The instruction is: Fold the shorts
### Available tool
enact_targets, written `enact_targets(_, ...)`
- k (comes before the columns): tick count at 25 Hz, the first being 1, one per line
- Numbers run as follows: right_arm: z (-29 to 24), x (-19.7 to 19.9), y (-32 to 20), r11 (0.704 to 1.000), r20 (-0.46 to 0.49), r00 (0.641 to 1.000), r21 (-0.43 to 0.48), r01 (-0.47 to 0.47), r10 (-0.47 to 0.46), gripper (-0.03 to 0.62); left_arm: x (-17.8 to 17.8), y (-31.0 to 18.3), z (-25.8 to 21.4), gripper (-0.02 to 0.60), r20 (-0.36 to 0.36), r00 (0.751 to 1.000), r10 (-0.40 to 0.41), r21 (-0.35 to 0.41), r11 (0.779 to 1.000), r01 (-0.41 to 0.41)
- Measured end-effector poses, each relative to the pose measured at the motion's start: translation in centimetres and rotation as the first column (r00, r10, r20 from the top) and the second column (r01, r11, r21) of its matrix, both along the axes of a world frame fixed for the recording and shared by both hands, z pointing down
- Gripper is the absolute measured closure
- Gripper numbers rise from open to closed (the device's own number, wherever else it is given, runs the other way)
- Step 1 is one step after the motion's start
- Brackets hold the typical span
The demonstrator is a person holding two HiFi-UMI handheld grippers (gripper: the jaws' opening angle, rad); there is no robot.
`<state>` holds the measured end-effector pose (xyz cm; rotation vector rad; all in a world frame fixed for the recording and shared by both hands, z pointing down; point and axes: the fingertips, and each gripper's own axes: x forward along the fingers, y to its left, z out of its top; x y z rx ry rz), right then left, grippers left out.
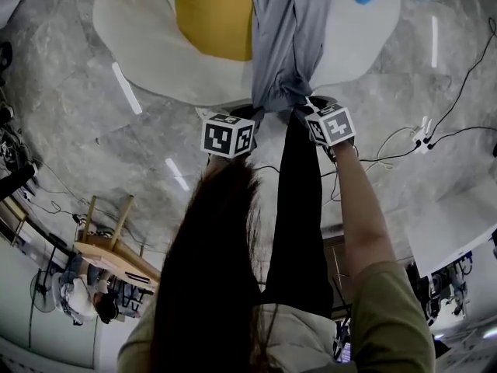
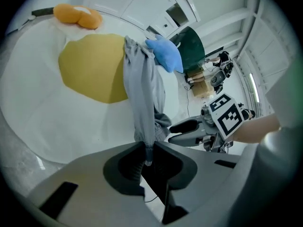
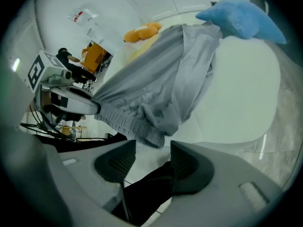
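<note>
Olive sleeve (image 1: 392, 317), black trousers (image 1: 299, 208), long dark hair (image 1: 206, 270) (black-white marker cubes (image 1: 227, 136) (image 1: 331, 124))

Left gripper (image 2: 148, 150) pinched, right gripper (image 3: 153, 152) (beside) — parted

Blue plush (image 3: 241, 13), egg-shaped rug (image 1: 147, 29), wooden stool (image 1: 109, 247)

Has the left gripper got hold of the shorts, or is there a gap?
Touching. The left gripper view shows the left gripper with its jaws pinched shut on a fold of the grey shorts, no gap.
</note>
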<state>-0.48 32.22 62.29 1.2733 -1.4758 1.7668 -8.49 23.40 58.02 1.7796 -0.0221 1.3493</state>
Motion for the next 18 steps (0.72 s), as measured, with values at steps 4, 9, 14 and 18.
enact_targets(4, 1.6, 0.7, -0.1, 0.982, 0.039, 0.983, -0.047, -0.18, 0.182, 0.318, -0.5, -0.9, 1.3, 0.525, 0.021, 1.0, -0.004, 0.01, 1.0, 0.004)
enact_targets(9, 2.2, 3.4, -2.1, 0.848, 0.057, 0.846, -0.011, -0.53, 0.53, 0.318, -1.1, -1.5, 1.9, 0.525, 0.035, 0.999, 0.002, -0.002, 1.0, -0.002)
enact_targets(14, 3.5, 4.0, -4.1, 0.772, 0.072, 0.769, -0.024, -0.635, 0.635, 0.318, -1.2, -1.3, 2.4, 0.525, 0.035, 0.999, 0.018, -0.015, 1.0, -0.017)
enact_targets(18, 5.1, 1.2, -3.1, 0.781, 0.064, 0.785, -0.178, -0.598, 0.616, 0.319, -1.4, -1.4, 2.7, 0.525, 0.039, 0.999, 0.014, -0.017, 1.0, -0.014)
